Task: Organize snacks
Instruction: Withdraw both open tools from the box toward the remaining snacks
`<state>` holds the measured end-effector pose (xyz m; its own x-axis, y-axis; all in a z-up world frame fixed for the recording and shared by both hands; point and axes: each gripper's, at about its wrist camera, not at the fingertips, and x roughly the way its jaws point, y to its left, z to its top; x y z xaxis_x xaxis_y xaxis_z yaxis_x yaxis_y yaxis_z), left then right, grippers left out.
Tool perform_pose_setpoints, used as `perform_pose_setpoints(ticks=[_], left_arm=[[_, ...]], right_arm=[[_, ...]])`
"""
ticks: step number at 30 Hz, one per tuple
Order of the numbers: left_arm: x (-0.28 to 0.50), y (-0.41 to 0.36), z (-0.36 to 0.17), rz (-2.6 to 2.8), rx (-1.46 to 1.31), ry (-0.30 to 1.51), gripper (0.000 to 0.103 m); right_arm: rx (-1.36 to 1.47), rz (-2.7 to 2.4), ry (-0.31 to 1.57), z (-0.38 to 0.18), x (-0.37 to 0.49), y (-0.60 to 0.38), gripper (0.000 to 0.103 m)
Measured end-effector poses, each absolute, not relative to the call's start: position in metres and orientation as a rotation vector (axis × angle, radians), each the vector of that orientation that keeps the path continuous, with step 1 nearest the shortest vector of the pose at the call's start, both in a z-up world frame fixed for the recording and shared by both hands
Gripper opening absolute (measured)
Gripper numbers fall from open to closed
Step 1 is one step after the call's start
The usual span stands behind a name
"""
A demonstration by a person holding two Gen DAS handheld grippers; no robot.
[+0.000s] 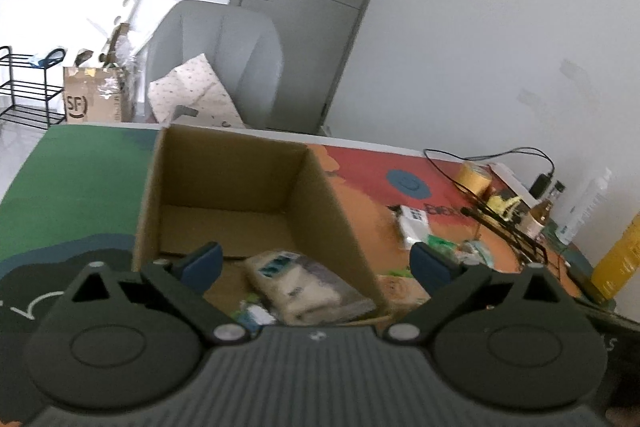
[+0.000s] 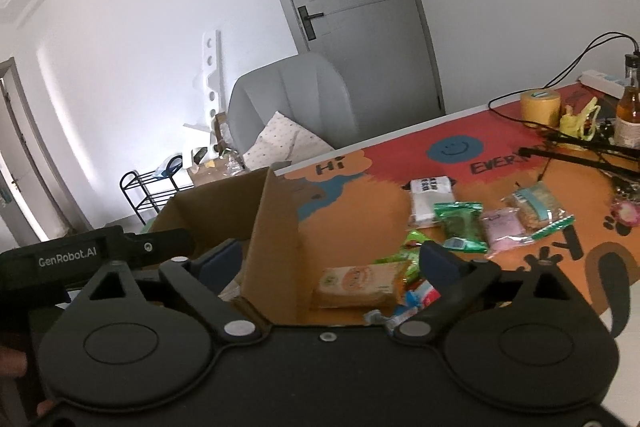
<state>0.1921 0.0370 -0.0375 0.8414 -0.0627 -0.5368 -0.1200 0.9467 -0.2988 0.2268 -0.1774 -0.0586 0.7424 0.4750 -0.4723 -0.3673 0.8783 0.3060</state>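
Both grippers, left and right, spread wide and empty at the open brown cardboard box, one pale wrapped snack packet inside, remaining loose snack packets at 3 o'clock on the colourful worktop, awaiting collection

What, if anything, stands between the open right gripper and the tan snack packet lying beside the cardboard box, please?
Nothing visible: the tan snack packet lies in the open between the right gripper's spread fingers, with the cardboard box wall just beside it.

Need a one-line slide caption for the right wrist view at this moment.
Open right gripper straddles the cardboard box wall; snack packets wait on the colourful table mat.
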Motion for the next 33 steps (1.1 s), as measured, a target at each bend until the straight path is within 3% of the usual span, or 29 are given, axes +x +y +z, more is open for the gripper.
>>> perform_pose_setpoints(ticks=[26,33], left_arm=[[0.207,-0.043,-0.04,-0.094,-0.269,0.579,0.096],[0.219,-0.068,-0.055,-0.136,-0.254,0.629,0.086]], right_arm=[[0.265,0.36,0.629,-0.087,0.236,-0.261,0.099],[0.265,0.368,0.655,-0.096,0.243,-0.273,0.087]])
